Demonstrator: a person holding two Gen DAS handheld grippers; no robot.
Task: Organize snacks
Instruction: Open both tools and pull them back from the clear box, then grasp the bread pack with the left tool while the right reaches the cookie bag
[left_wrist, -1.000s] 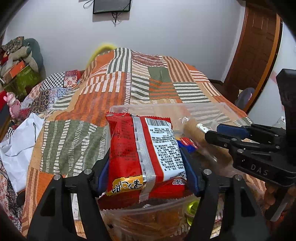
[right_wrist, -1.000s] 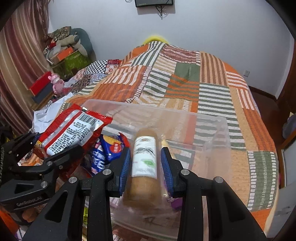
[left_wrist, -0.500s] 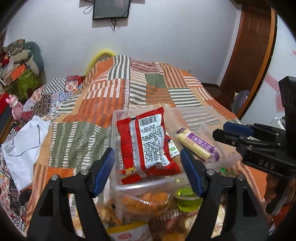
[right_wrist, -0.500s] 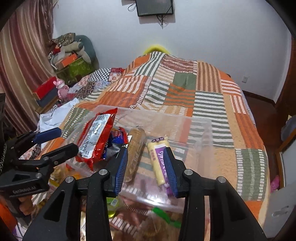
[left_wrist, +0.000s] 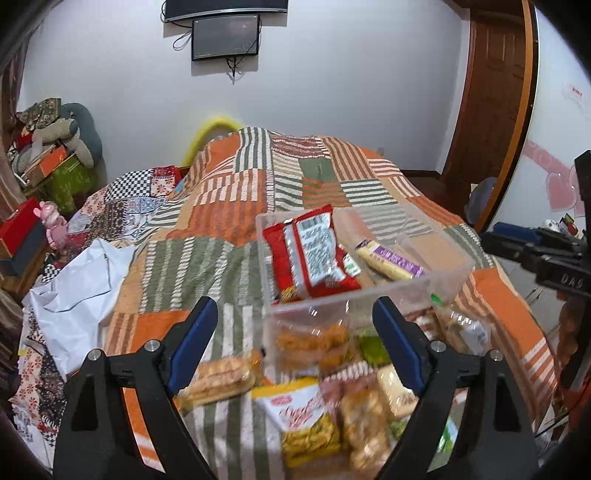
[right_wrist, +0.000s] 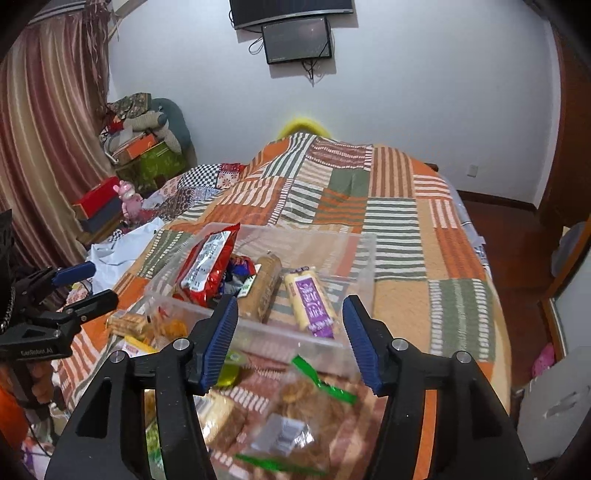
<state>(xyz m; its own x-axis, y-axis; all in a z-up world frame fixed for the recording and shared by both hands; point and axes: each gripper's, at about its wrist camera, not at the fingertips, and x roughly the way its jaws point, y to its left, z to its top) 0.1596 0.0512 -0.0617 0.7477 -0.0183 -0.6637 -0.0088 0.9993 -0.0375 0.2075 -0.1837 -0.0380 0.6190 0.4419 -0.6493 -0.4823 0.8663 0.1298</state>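
Observation:
A clear plastic box (left_wrist: 452, 275) sits on the bed. In it lie a red snack packet (left_wrist: 306, 254), a yellow bar in a purple wrapper (left_wrist: 388, 258) and a brown biscuit roll (right_wrist: 266, 288). My left gripper (left_wrist: 294, 308) hovers back from the box's near wall, its jaws opening with nothing between them. The right gripper (right_wrist: 291, 302) hangs over the box's (right_wrist: 258, 334) near wall, its jaws also opening and empty. The red packet (right_wrist: 207, 269) and the bar (right_wrist: 310, 299) lie just beyond it. Each gripper shows at the edge of the other's view.
Loose snacks lie in front of the box: a yellow bag (left_wrist: 306, 417), a biscuit pack (left_wrist: 218, 376) and several clear packets (right_wrist: 295, 406). A patchwork bedspread (left_wrist: 229, 206) covers the bed. White cloth (left_wrist: 81, 288) lies at the left, with piled boxes (right_wrist: 99, 206) beyond.
The left gripper let go of the red packet and the right let go of the brown roll; both now lie in the box. Both grippers drew back and up, jaws widening.

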